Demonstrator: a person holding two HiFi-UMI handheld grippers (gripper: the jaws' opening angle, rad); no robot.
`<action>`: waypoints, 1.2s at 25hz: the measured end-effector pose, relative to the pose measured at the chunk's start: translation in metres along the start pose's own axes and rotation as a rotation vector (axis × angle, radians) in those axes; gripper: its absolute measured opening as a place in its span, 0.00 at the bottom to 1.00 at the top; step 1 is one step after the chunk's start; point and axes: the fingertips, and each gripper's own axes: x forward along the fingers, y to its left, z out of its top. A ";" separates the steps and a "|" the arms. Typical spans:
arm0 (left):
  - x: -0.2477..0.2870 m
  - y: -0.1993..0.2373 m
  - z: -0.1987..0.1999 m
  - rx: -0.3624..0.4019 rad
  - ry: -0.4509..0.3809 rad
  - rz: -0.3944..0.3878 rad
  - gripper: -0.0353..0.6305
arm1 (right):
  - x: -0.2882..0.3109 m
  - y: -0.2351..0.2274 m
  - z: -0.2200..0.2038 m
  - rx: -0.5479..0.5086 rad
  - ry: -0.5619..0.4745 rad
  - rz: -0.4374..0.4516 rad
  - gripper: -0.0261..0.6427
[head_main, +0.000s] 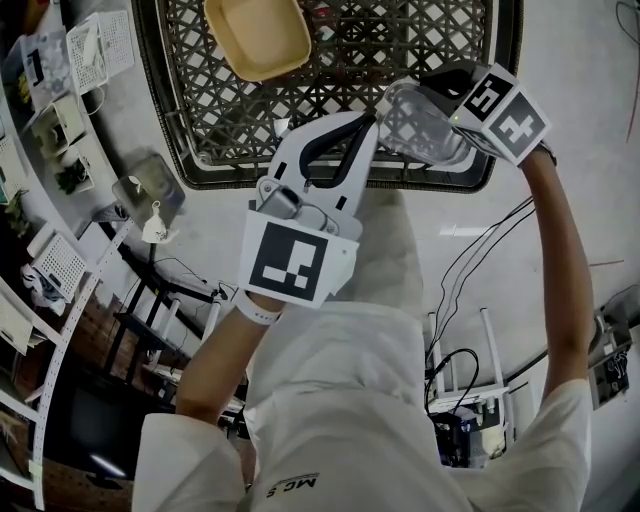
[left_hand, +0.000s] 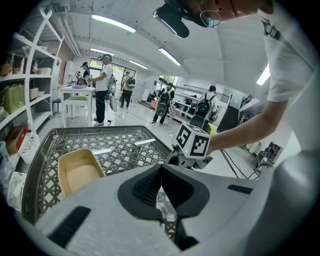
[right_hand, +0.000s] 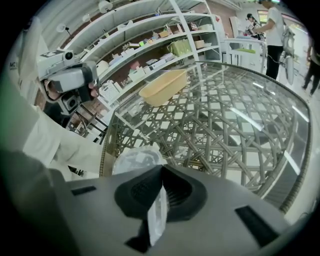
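Left tongs (left_hand: 161, 175): jaws pressed together on a thin fold of the clear, crinkled plastic bag (head_main: 420, 125). Right tongs (right_hand: 161, 180): likewise closed, with a flat strip of the same bag standing upright in the pinch. I hold the bag from both ends.

Position: the bag hangs above the near right part of the dark lattice-walled basket (head_main: 210, 90), just over its near rim. It looks clear of the lattice floor, though I cannot see its underside. My left tongs come in from the near side of the basket, pointing far and rightward. My right tongs come in from beyond the basket's right edge, pointing leftward. The two tips face each other with the bag stretched between them.

Axis: the bag's long side runs tong to tong, roughly along the basket's near rim. Its puffed body sits closer to the right tongs, and the left tongs have only an edge.

Also noted: a pale yellow rectangular plastic tub (head_main: 258, 35) rests in the basket's far left part, open side up. It is well apart from the bag and nearer my left tongs than my right.
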 end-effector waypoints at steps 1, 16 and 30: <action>0.000 0.000 0.000 0.001 0.000 0.000 0.09 | 0.000 0.000 0.000 0.007 -0.002 0.000 0.07; -0.015 0.000 0.003 0.015 -0.013 -0.007 0.09 | -0.022 0.012 0.020 0.024 -0.114 -0.128 0.06; -0.053 -0.019 0.033 0.061 -0.072 -0.042 0.09 | -0.095 0.048 0.054 0.062 -0.242 -0.306 0.06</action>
